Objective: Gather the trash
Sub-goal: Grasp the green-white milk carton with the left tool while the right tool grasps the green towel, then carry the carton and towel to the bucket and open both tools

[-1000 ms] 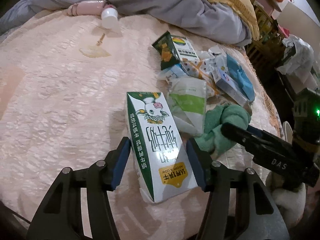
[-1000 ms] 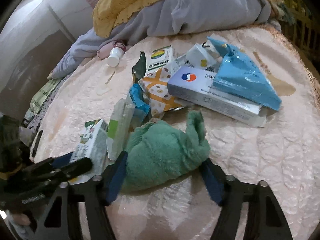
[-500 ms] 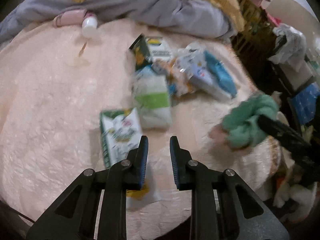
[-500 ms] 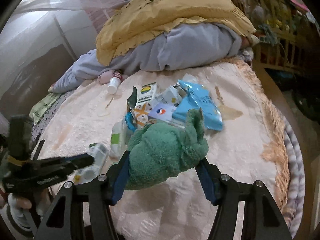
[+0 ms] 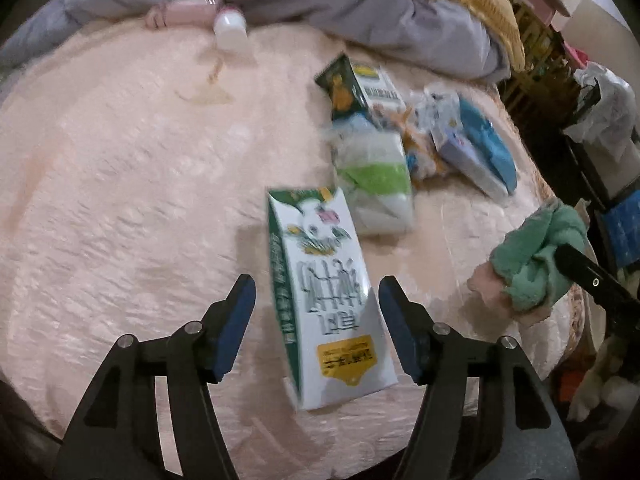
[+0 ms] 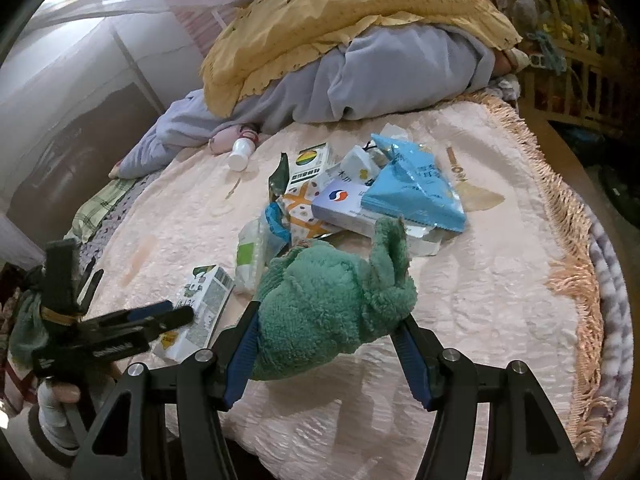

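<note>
A white and green milk carton [image 5: 324, 240] lies flat on the pink bedspread [image 5: 120, 200]. It sits between the jaws of my left gripper [image 5: 316, 282], which are opening; there is a gap at the left pad. My right gripper [image 6: 328, 316] is shut on a fluffy green cloth [image 6: 332, 296] and holds it up above the bed's near edge. In the left wrist view that green cloth [image 5: 536, 256] hangs at the right. Behind the carton is a pile of trash: a white and green pouch [image 5: 372, 176], a blue packet [image 6: 412, 192], a white box [image 6: 344, 204] and a green snack box [image 5: 360, 84].
A white bottle [image 5: 230, 32] lies near the grey blanket [image 6: 380, 68] and yellow pillow [image 6: 340, 12] at the back. The bedspread's fringed edge [image 6: 576, 264] runs down the right, with wooden rails [image 6: 560, 72] and clutter beyond. A person's hand [image 6: 60, 392] holds the left gripper.
The left jaws closed narrow beside the carton, then opened around it again. The right gripper lifted the green cloth off the bed and carried it away from the pile.
</note>
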